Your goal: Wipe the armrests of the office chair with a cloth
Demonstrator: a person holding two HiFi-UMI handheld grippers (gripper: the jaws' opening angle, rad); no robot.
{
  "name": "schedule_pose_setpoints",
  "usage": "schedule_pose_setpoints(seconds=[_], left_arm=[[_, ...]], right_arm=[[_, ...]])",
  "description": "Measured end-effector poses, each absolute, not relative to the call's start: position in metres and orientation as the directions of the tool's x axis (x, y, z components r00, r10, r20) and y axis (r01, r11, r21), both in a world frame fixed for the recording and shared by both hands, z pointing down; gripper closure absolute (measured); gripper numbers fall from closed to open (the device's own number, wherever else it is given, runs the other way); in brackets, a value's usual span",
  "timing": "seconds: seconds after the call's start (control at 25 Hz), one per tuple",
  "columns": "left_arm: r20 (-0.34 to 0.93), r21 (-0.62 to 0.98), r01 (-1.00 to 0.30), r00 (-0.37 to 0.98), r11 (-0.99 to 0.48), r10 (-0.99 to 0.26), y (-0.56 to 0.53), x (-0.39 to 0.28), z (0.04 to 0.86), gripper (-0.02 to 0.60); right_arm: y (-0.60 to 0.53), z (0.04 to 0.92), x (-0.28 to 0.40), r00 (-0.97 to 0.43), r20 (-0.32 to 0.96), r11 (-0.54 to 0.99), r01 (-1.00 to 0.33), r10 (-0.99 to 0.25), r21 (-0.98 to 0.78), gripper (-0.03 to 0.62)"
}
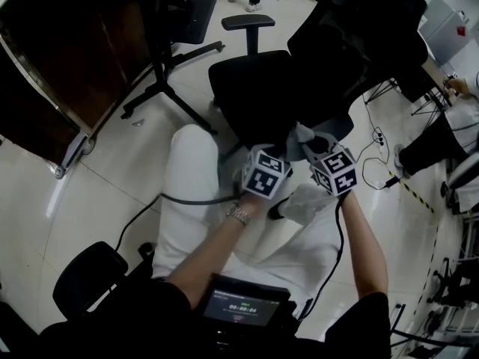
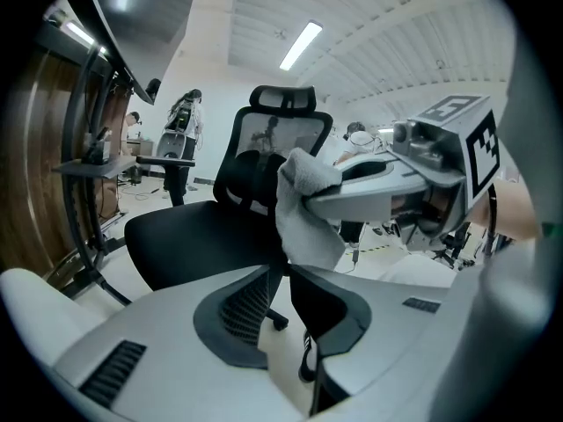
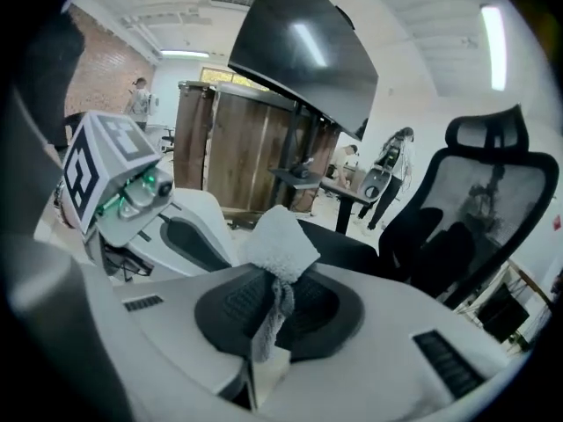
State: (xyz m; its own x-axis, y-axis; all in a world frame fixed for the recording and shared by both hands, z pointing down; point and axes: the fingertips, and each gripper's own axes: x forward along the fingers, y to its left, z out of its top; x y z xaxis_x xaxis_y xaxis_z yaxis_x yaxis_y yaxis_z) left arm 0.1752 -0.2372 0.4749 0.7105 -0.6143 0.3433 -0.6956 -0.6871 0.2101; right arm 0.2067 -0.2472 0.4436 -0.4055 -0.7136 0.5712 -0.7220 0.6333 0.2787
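Right claw point(image 3: 266, 301) pinches the cloth point(image 3: 280, 240) mid-fold: it looks soft, light, floppy, best bunched. Left claw point(image 2: 280, 280) just beside, narrowly parted, empty.

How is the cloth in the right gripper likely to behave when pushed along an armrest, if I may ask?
The cloth is probably floppy: it bunches above the shut jaws of the right gripper and droops in the left gripper view. Its fluffy pile suggests it is light and unlikely to slip.

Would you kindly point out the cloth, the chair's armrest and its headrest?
cloth point(image 3: 278, 237), right gripper view, fluffy top bunch.
armrest point(image 1: 248, 21), head view, middle of pad.
headrest point(image 2: 281, 98), left gripper view, middle of its front.
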Motion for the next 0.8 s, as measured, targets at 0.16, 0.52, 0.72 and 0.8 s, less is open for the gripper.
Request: schedule_pose_setpoints(seconds=[0.16,0.52,0.72,0.8], left_arm=[[0.346,0.213,-0.7,0.706,-0.682,-0.618,-0.24,0.171,0.476,0.508],[0.348,0.209,-0.695,0.71,-0.688,-0.612,-0.236,0.173,0.477,0.508],[0.355,0.203,-0.696,0.708,-0.689,-0.611,-0.236,0.17,0.479,0.508],[0.352,0.205,-0.696,0.708,-0.688,-0.612,-0.237,0.169,0.478,0.508]], right_arm=[[-0.288,0.399,0.272,-0.301,0.468,0.483,-0.809,-0.831,0.336,0.554],[-0.362,0.429,0.452,0.132,0.532,0.145,-0.883,-0.837,0.447,0.554],[-0.352,0.461,0.412,0.069,0.564,0.23,-0.867,-0.823,0.442,0.554],[-0.343,0.465,0.403,0.076,0.537,0.222,-0.855,-0.84,0.468,0.554]])
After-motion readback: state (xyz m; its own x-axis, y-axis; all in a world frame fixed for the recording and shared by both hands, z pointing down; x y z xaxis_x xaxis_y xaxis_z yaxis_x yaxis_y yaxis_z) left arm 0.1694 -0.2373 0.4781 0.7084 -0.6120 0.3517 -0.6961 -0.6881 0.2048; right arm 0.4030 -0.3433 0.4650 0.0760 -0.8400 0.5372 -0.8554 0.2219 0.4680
